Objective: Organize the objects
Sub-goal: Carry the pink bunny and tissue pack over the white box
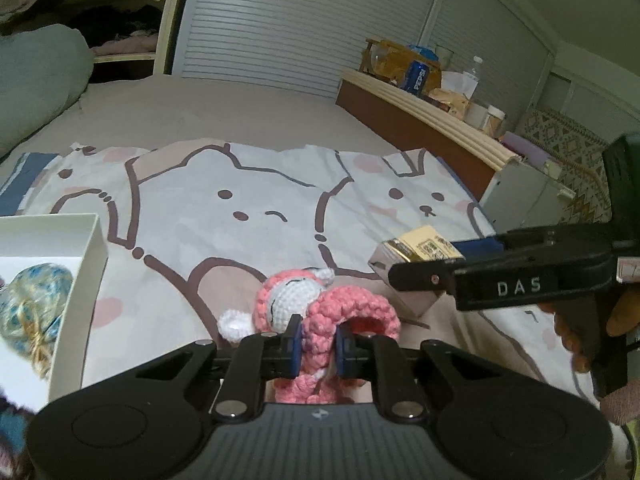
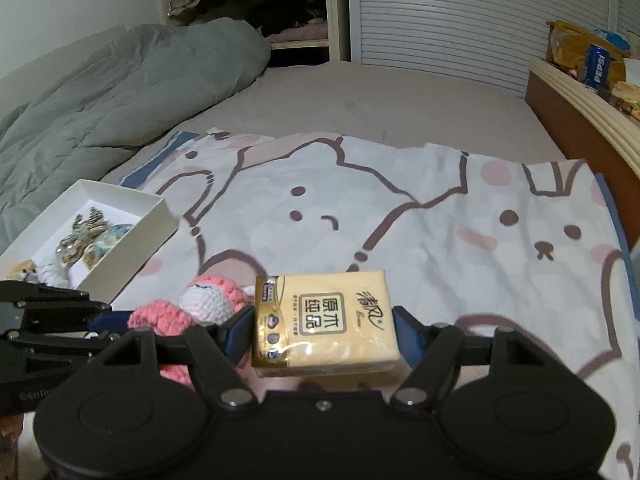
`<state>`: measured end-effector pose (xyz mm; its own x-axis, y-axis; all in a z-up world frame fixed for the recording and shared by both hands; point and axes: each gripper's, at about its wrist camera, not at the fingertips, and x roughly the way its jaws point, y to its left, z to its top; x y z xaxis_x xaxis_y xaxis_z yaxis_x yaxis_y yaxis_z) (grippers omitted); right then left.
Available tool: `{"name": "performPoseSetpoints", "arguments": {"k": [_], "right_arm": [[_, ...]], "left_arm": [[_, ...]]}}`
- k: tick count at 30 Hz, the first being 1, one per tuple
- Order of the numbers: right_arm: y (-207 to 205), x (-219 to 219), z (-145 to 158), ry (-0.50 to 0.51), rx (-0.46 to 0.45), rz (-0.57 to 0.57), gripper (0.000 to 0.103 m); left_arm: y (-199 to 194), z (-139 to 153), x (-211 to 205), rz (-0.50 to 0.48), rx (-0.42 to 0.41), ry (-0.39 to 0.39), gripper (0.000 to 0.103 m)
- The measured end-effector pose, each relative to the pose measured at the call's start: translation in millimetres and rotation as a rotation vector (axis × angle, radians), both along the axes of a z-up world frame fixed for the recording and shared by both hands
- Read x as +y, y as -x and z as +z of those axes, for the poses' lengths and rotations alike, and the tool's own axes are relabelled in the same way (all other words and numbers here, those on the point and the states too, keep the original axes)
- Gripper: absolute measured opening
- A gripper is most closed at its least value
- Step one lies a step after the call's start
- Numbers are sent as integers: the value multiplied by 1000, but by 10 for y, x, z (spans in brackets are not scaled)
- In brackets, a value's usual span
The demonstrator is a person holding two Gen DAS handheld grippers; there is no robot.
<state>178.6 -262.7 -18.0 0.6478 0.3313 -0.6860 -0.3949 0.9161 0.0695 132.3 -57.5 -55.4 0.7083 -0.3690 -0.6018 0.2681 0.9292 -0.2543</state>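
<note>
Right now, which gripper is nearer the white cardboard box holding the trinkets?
Left. The left gripper, shut on the pink crocheted doll, sits just right of the white cardboard box; the right gripper, holding the yellow tissue pack, is farther right.

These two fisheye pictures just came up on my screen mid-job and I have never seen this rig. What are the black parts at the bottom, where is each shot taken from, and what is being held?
No robot here: a person holds a hand-operated claw in each hand, with a camera on each looking forward along its fingers. The black shapes below are the claws' own bodies.

The left wrist view shows the left claw shut on a pink crochet toy. The right claw reaches in from the side.

The right wrist view shows the right claw shut on a yellow tissue pack.

Beneath lies a cartoon-print cloth on a bed. A white box holding small trinkets sits to the left.
</note>
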Motion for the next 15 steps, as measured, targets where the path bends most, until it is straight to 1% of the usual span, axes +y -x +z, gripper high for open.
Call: {"name": "performPoseSetpoints", "arguments": {"k": [7,15], "right_arm": [[281,-27,72,-21,1,-36,73],[507,-23,211,-47,-27,-74,73]], "left_arm": [[250,165,29,7,-20,16,16],[389,316,168,39,-60,58,16]]}}
